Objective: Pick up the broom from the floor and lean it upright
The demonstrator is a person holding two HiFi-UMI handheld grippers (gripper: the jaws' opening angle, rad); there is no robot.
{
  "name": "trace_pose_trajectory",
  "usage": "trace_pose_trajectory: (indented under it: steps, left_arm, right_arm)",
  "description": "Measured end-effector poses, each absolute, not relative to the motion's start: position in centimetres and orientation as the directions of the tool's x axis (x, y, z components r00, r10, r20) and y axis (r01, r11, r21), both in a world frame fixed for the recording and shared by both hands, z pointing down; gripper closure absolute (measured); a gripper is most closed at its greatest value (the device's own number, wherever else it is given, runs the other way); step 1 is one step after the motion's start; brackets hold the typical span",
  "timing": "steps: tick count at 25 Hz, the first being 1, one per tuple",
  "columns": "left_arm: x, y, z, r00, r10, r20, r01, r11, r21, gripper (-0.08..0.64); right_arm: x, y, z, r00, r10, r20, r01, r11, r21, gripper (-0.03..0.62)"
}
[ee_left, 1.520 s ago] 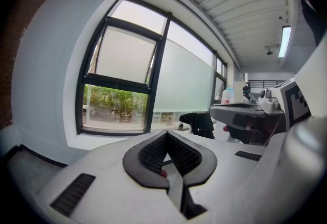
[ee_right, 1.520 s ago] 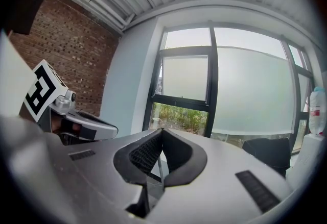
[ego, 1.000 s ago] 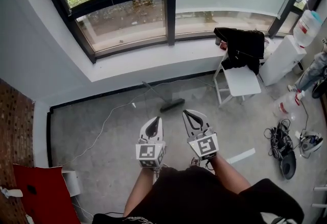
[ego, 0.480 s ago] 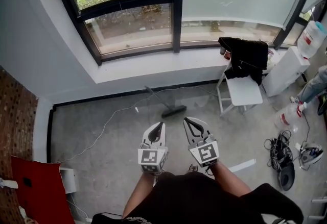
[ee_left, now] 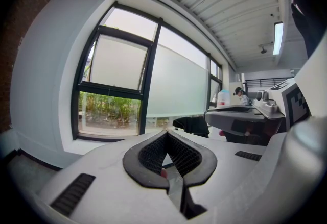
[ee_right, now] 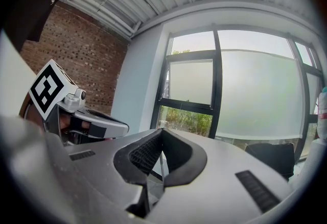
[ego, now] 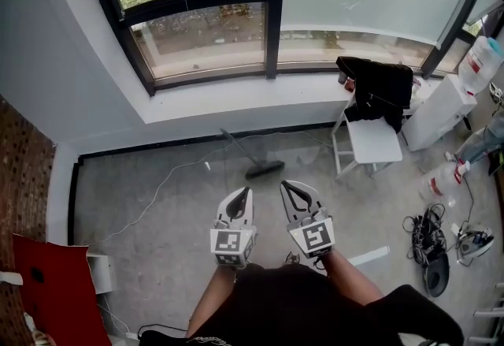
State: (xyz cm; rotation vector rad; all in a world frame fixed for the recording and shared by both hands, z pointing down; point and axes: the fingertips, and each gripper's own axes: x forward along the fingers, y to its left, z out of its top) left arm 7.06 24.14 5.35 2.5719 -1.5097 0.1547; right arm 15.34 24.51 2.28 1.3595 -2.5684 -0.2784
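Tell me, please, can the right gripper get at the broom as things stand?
Probably not yet: the broom lies on the floor well ahead of the right gripper, whose jaws are shut. Nothing stands between them, so stepping closer, lowering and opening should do.

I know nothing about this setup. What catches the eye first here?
The left gripper and right gripper, white with marker cubes, jut out side by side low in the head view, both shut and empty. Beyond them a dark broom lies on the floor below the big window. To the right stands a white chair with a black jacket over its back.
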Motion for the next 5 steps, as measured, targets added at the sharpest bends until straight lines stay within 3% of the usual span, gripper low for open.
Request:
trace_pose_trajectory:
  steps: [5]
  left_arm:
    - [7.31,24.07,5.32,0.493,-0.855,0.162,-0.870,-0.487,0.074,0.554]
  right_arm:
    - [15.41,24.32,2.16,-0.542,-0.834,0.103,-0.790,0.547,0.276,0.584]
